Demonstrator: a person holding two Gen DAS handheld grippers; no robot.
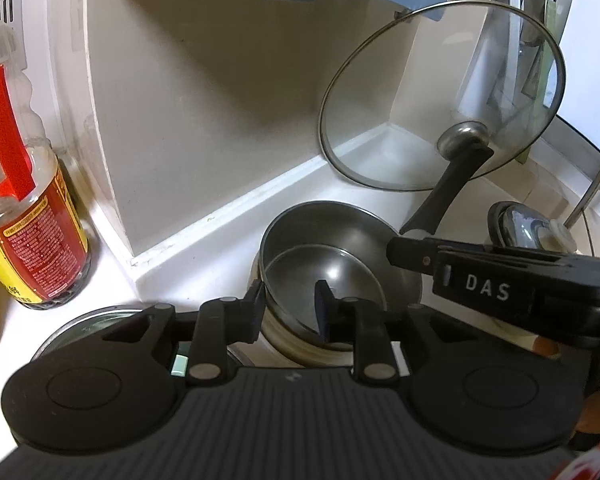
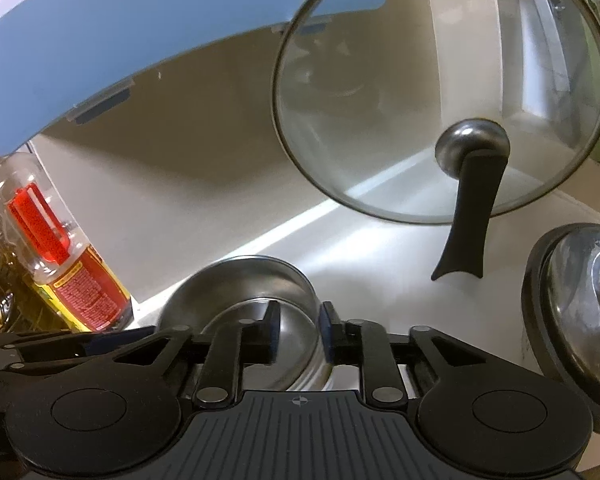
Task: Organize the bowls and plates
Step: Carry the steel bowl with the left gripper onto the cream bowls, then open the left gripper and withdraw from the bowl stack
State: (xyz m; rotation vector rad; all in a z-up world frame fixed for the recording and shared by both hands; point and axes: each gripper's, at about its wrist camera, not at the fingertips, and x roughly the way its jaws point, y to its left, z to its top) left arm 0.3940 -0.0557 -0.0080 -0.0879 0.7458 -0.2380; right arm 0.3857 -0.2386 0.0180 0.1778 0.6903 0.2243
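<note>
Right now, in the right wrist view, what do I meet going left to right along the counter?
Oil bottle with red handle → nested steel bowls → standing glass lid with its black handle → steel lid at the right edge.

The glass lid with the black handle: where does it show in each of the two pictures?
Left wrist view: the glass lid stands on edge at upper right, behind the steel bowls.
Right wrist view: the lid fills the upper right, larger.
Shared landmark: the oil bottle with the red handle, at the left in both.
</note>
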